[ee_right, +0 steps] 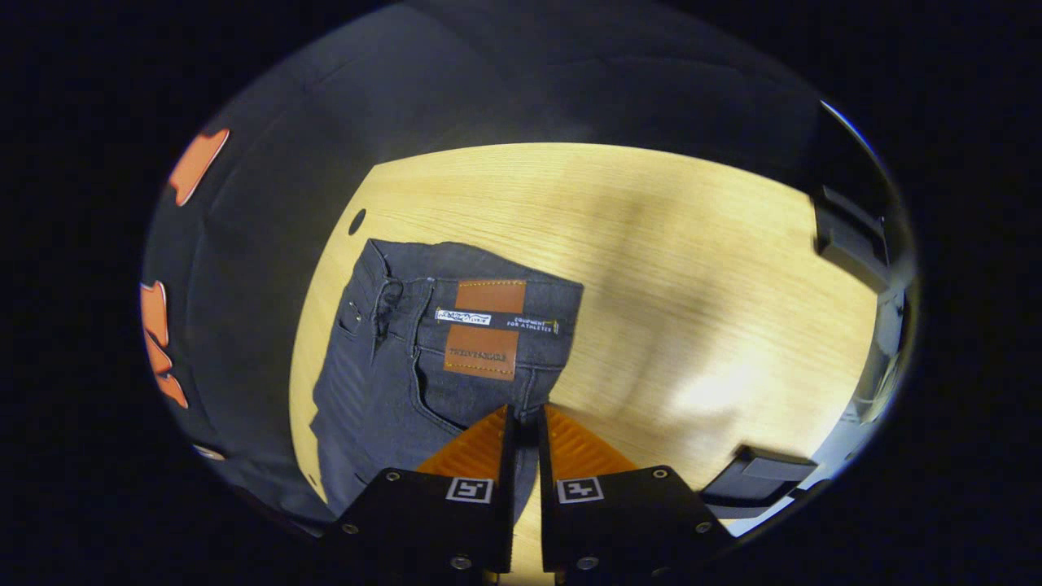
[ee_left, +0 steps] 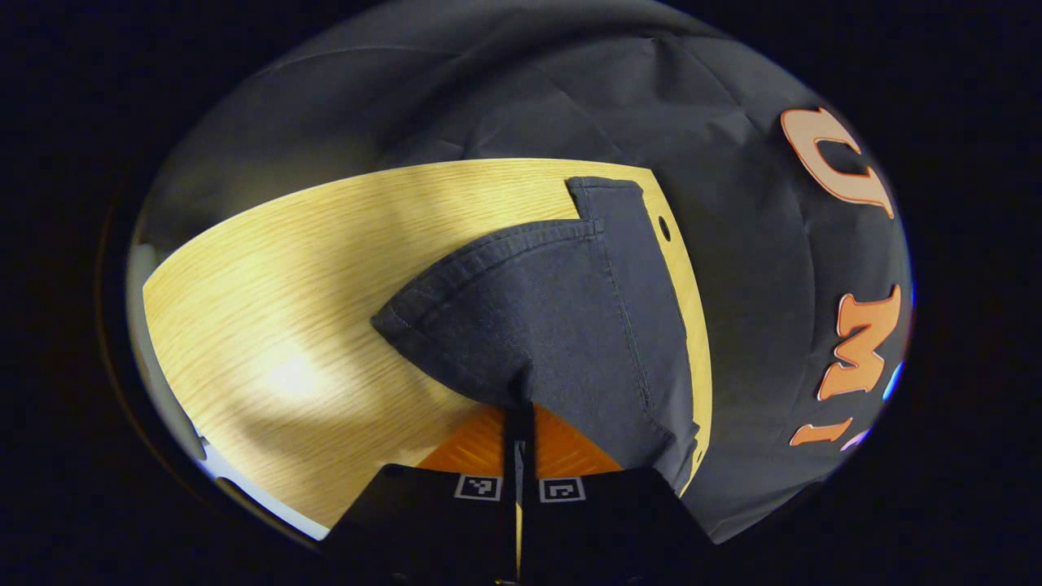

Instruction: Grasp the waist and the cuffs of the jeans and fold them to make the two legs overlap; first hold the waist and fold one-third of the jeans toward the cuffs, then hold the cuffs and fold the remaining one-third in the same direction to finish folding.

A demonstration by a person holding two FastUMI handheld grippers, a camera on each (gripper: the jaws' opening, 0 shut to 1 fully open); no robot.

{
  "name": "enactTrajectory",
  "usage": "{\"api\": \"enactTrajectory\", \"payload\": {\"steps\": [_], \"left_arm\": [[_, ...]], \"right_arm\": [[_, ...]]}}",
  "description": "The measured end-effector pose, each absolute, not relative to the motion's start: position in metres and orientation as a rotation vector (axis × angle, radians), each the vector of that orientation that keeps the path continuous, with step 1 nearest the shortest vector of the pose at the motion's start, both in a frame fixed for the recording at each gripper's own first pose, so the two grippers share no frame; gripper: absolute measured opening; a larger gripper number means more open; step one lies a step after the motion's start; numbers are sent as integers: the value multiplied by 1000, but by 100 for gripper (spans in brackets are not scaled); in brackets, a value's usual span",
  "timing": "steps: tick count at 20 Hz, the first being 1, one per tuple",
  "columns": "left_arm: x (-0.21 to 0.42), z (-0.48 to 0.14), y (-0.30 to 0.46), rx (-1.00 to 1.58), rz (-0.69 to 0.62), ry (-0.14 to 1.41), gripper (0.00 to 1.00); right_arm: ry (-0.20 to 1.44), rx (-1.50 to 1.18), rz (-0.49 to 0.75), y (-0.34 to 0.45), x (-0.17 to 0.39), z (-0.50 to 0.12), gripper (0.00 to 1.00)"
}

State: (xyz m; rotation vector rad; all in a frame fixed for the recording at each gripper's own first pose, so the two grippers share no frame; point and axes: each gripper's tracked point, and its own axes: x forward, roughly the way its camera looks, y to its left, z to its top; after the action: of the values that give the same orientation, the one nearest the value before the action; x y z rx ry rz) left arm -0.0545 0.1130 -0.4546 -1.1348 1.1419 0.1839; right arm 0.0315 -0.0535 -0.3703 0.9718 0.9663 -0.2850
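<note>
On the desk (ee_right: 692, 244) lie the jeans (ee_right: 423, 358); left gripper (ee_left: 518, 415) jaws pinch a cuff (ee_left: 488, 268), right gripper (ee_right: 521, 423) jaws clamp denim below the waist (ee_right: 480, 305).

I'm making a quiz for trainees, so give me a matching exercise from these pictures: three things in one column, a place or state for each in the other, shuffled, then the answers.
Column one:
1. left tongs
2. leather patch
3. table

Column two:
A. pale wood, under the jeans
B. on the waistband, right gripper view
C. shut on a raised denim hem

Pairs: 1-C, 2-B, 3-A
</note>
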Motion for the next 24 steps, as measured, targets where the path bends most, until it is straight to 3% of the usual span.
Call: {"api": "enactTrajectory", "payload": {"steps": [3,4,15,24], "left_arm": [[-53,-443,114,-1131,161,1111,3],[-54,-435,115,-1130,146,1085,2],[-16,-362,121,-1118,7,886,2],[64,-319,118,-1061,-119,833,2]], "right_arm": [[925,985,-256,-57,30,-364,14],[900,1018,-270,-57,36,-360,4],[773,1079,-141,-46,54,-297,4],[675,1080,-73,-26,105,-222,4]]}}
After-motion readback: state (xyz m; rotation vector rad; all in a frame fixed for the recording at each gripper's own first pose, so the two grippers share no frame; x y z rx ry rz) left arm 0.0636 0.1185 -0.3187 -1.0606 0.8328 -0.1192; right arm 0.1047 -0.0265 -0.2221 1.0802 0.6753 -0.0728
